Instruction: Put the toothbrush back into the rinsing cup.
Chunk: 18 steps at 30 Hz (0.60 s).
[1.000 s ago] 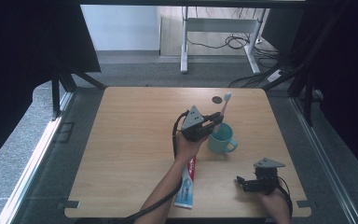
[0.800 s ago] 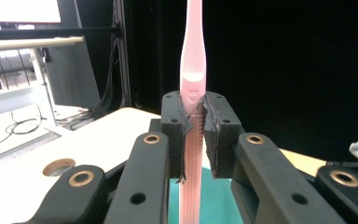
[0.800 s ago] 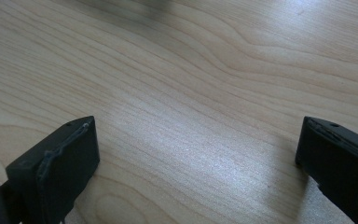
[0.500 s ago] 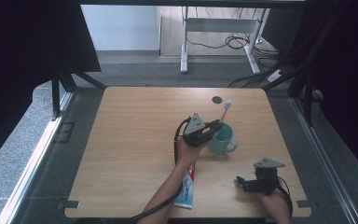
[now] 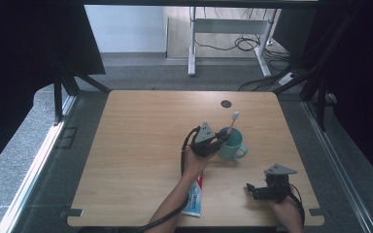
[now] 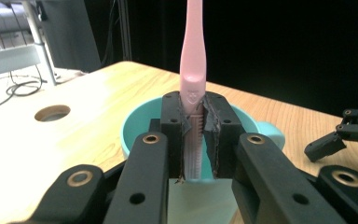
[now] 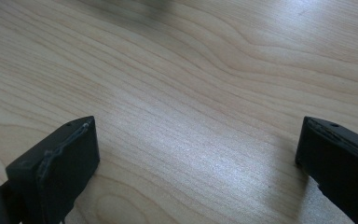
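Observation:
My left gripper (image 5: 219,141) is shut on a pink toothbrush (image 5: 232,121), held upright with its bristle head at the top. In the left gripper view the pink handle (image 6: 193,51) stands pinched between the pads of my left gripper (image 6: 195,122). Its lower end hangs inside the mouth of the teal mug (image 6: 137,122). The mug (image 5: 232,149) stands right of the table's centre, handle to the right. My right gripper (image 5: 252,190) rests open near the front right edge. In its own view the right gripper (image 7: 196,144) has only bare wood between its jaws.
A toothpaste tube (image 5: 194,195) lies near the front edge under the left forearm. A round cable hole (image 5: 226,103) sits near the far edge. Bare wood (image 5: 136,145) covers the left half of the table. Desk legs and cables stand on the floor beyond.
The left gripper has sunk with the toothbrush, bringing its lower end down into the mug. The right gripper has stayed where it was.

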### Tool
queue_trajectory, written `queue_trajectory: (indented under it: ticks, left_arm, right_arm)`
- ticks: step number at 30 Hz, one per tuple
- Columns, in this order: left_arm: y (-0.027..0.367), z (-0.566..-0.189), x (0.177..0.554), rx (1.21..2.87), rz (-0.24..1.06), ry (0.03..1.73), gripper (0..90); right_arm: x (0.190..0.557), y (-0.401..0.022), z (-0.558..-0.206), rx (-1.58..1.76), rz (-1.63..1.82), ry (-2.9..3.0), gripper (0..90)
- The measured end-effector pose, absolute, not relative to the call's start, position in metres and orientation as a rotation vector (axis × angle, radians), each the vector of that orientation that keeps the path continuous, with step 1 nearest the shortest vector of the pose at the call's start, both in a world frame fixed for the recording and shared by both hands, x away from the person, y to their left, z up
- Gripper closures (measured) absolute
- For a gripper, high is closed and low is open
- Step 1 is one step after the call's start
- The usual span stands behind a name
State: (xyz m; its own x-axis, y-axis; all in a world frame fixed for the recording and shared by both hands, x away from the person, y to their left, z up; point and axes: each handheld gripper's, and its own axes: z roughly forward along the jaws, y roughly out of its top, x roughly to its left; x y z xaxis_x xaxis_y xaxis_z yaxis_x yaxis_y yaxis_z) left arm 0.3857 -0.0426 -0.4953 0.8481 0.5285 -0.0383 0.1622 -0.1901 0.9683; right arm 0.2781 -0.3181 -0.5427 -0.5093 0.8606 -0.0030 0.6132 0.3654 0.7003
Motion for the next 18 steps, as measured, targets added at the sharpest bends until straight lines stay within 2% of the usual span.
queue_trajectory:
  ticks: [12, 18]
  left_arm:
    - [-0.0476, -0.4971, 0.3854, 1.816, 0.352, 0.574, 78.3]
    - [-0.0483, -0.4950, 0.3853, 1.823, 0.342, 0.578, 74.7]
  right_arm:
    - [0.2782, -0.3181, -0.5428, 1.288, 0.922, 2.263, 0.0]
    - [0.2781, -0.3181, -0.5427, 1.287, 0.922, 2.263, 0.0]
